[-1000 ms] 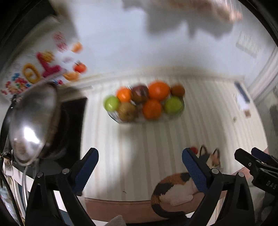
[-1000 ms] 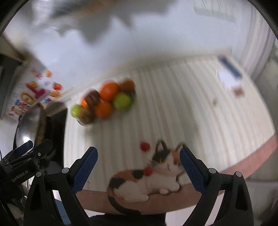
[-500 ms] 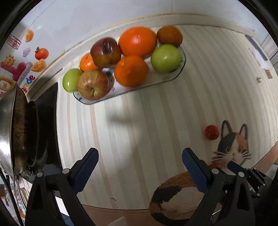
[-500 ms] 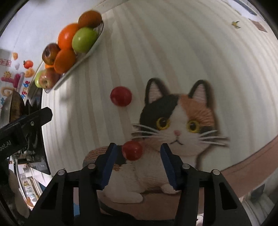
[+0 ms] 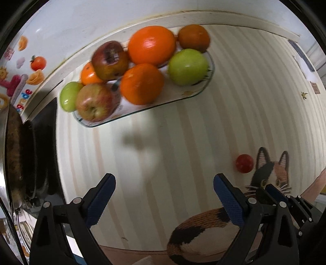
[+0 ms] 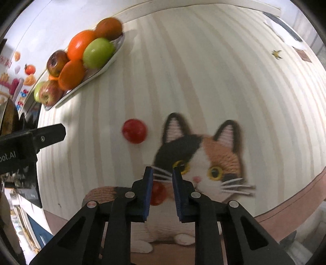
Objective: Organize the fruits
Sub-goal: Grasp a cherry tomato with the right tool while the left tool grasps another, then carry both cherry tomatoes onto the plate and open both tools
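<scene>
A glass plate (image 5: pixel 189 95) (image 6: pixel 114 55) at the back holds several oranges and red and green apples. Two small red fruits lie by the cat picture on the mat. One (image 5: pixel 244 163) (image 6: pixel 134 131) sits left of the cat's ear. The other (image 6: pixel 158 193) lies between the fingers of my right gripper (image 6: pixel 162 179), whose jaws have narrowed around it; contact is unclear. My left gripper (image 5: pixel 163 187) is open and empty, above the striped mat in front of the plate. The right gripper (image 5: pixel 285 201) shows at the lower right of the left wrist view.
A striped mat (image 5: pixel 183 152) with a calico cat picture (image 6: pixel 203 159) covers the counter. A metal pan (image 5: pixel 14 146) and a black stove (image 5: pixel 46 155) stand at the left. The wall (image 5: pixel 101 18) with fruit stickers runs behind the plate.
My right gripper's jaws have closed in further around the near small red fruit. My left gripper has moved slightly closer to the plate, still open.
</scene>
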Motion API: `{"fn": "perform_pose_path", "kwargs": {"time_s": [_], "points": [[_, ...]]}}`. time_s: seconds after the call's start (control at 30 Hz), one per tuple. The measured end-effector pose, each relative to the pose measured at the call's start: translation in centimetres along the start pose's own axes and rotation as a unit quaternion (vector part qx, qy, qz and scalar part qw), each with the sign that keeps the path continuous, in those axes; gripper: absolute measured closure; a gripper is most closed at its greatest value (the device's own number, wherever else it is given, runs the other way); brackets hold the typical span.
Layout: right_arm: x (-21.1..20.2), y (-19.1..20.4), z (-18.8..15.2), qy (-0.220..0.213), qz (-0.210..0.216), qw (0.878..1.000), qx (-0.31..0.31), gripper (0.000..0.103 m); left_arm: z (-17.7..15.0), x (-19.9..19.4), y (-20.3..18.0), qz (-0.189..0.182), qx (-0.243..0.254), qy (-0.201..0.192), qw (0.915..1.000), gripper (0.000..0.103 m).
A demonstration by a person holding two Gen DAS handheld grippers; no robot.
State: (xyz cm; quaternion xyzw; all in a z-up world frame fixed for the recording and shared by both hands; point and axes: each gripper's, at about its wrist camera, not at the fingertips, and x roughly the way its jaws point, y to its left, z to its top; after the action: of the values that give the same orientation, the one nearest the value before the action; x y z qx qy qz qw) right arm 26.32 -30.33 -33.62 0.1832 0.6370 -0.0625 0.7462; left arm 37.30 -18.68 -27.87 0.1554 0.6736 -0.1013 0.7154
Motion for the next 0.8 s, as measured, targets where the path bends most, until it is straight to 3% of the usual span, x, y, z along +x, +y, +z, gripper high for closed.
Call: {"fn": "perform_pose_path", "kwargs": {"time_s": [0.3,0.43,0.5,0.53,0.63,0.7,0.8], "points": [[-1.1,-5.4,0.7,-0.012,-0.003,0.998,0.06,0.082,1.7,1.7,-5.4,-0.052,0.062,0.017,0.9966,0.005],[-1.3,-6.9,0.4,-0.012,0.015,0.996,0.086,0.082,2.4,3.2,-8.0,-0.072,0.094,0.032,0.9924,0.008],[-1.5,-7.4,0.1,-0.011,0.02,0.995,0.093,0.082,2.7,3.9,-8.7,-0.076,0.104,0.038,0.991,0.021],[-1.7,-7.6,0.0,-0.011,0.024,0.995,0.1,0.082,2.7,4.2,-9.1,-0.08,0.108,0.042,0.9901,0.037],[-2.1,-8.0,-0.3,-0.011,0.027,0.993,0.112,0.082,2.7,4.9,-9.5,-0.084,0.111,0.052,0.9888,0.067],[-2.2,-8.1,-0.4,-0.009,0.029,0.993,0.115,0.081,2.4,4.7,-9.4,-0.085,0.115,0.047,0.9886,0.077],[-2.5,-8.3,-0.4,-0.004,0.041,0.992,0.117,0.076,1.9,4.6,-8.1,-0.084,0.101,0.044,0.9903,0.077]]}}
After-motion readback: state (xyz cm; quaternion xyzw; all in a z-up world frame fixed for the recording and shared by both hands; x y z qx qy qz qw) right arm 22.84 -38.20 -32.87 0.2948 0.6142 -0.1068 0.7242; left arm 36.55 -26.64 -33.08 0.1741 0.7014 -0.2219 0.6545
